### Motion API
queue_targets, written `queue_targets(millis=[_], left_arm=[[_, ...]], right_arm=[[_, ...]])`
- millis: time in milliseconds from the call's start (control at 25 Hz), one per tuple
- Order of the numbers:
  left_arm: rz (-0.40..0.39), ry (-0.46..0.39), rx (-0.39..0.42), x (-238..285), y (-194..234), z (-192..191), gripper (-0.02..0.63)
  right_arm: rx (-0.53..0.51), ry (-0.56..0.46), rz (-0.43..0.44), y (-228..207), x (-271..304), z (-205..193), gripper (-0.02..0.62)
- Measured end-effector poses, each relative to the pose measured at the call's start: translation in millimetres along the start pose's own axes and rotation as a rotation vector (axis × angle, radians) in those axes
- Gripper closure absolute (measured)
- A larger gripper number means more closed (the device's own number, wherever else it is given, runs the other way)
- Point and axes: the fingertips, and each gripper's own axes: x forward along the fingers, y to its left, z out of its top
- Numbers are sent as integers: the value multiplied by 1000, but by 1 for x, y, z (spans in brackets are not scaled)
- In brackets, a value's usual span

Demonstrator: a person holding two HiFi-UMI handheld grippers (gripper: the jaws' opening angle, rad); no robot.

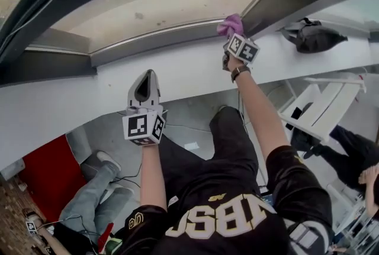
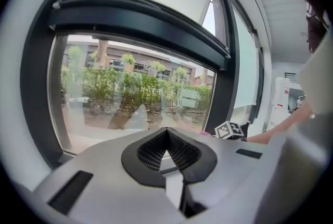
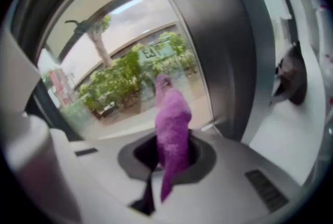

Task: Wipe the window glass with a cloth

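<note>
Both right gripper (image 3: 166, 155) fingers (image 3: 209, 159) clamp purple cloth (image 3: 172, 119), upright before window glass (image 3: 117, 62).

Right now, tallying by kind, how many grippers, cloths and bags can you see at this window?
Grippers: 2 (left gripper, right gripper)
Purple cloth: 1, clamped in the right gripper's fingers
Black bag: 1
Total: 4

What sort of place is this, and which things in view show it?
Probably an indoor room, perhaps an office, at a large window: dark frame, glass looking onto shrubs and buildings, white wall below, black bag nearby.
</note>
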Motion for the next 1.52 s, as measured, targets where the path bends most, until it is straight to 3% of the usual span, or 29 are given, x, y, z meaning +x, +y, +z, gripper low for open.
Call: queue_targets(millis=[120, 200, 400, 480, 600, 680, 800, 1120, 1320, 1520], left_arm=[[65, -58, -11, -35, -29, 47, 588], [79, -108, 9, -62, -63, 79, 588], [31, -127, 52, -128, -129, 161, 588], [17, -165, 73, -148, -144, 193, 588], [-34, -258, 189, -175, -165, 247, 588], [-49, -295, 218, -189, -166, 276, 588], [-14, -277, 169, -201, -143, 293, 588], [-7, -294, 139, -223, -125, 296, 588], [-4, -311, 152, -229, -129, 299, 588], [30, -330, 135, -236, -118, 301, 588]], right_arm=[[-279, -50, 130, 55, -96, 31, 558], [-379, -87, 204, 87, -175, 55, 558], [-378, -197, 344, 166, -365, 111, 558], [-400, -285, 373, 193, -420, 134, 558], [-438, -437, 395, 246, -476, 173, 558], [-459, -509, 455, 289, -501, 194, 558], [-498, -551, 481, 331, -515, 202, 558], [-448, -469, 515, 352, -527, 161, 558], [-494, -504, 581, 380, -541, 157, 558], [-508, -503, 595, 392, -543, 156, 558]])
